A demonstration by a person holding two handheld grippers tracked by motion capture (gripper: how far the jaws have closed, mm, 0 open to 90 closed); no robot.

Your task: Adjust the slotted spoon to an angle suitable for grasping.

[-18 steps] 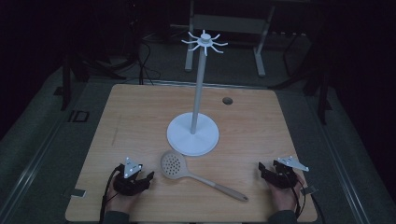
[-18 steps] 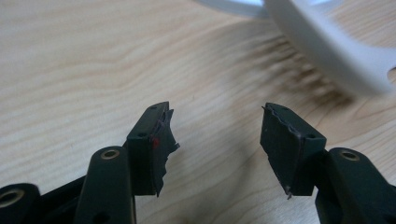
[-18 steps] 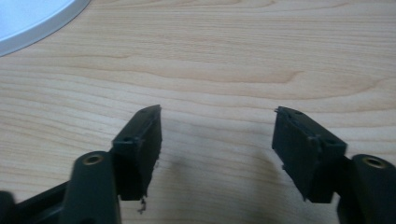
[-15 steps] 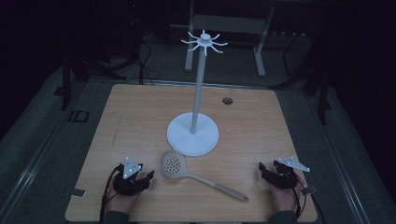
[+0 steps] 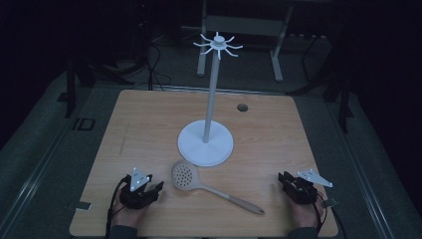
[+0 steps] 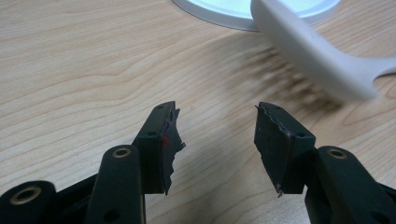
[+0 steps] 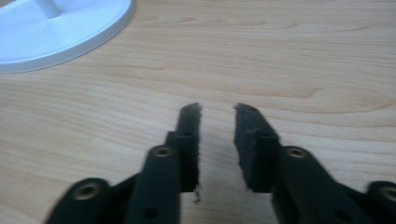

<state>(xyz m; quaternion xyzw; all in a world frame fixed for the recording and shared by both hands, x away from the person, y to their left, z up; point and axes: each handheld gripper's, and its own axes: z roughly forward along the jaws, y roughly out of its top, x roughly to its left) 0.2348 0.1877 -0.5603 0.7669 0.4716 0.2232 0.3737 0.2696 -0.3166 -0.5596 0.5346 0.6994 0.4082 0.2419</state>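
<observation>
A pale beige perforated plastic skimmer spoon (image 5: 185, 175) lies flat on the light wooden table (image 5: 149, 129), at six o'clock from the white round-based hook stand (image 5: 205, 143). The left gripper (image 5: 155, 188) at seven o'clock and the right gripper (image 5: 282, 178) at five o'clock both rest with jaws parted, empty.

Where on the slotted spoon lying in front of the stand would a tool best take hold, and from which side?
Probably the slim handle of the slotted spoon, near its middle, coming from above with the jaws across it. It lies flat on the table, angled from the perforated bowl by the stand's base toward the right tool. The bowl is too wide and shallow for a firm pinch.
</observation>
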